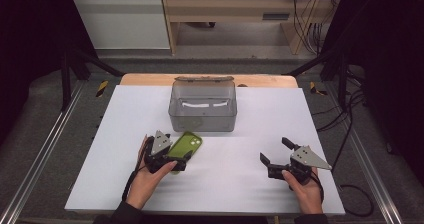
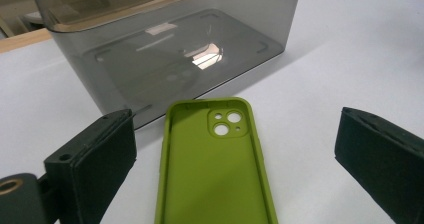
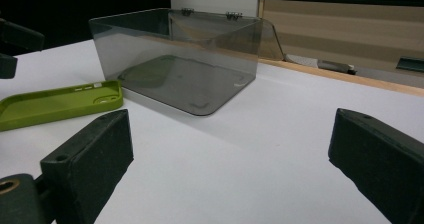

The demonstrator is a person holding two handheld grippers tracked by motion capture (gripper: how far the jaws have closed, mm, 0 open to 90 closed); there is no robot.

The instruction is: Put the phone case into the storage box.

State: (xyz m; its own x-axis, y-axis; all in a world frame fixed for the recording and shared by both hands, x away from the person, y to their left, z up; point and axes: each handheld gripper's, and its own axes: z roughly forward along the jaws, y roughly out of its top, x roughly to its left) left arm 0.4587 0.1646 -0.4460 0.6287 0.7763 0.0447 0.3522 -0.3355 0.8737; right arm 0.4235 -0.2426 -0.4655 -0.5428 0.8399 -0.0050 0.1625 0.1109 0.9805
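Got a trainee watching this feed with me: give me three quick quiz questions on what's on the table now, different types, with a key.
1. True or false: the green phone case lies inside the smoky clear box.
2. Which gripper has the case between its open jaws: A) left gripper B) right gripper?
3. Fill in: the case lies with its hollow side facing ____.

Key: 1 false, it lies on the white table in front of the box; 2 A; 3 up.

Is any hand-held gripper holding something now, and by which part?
Nothing is held. Left hand-held gripper stands open around the green phone case; right hand-held gripper is open.
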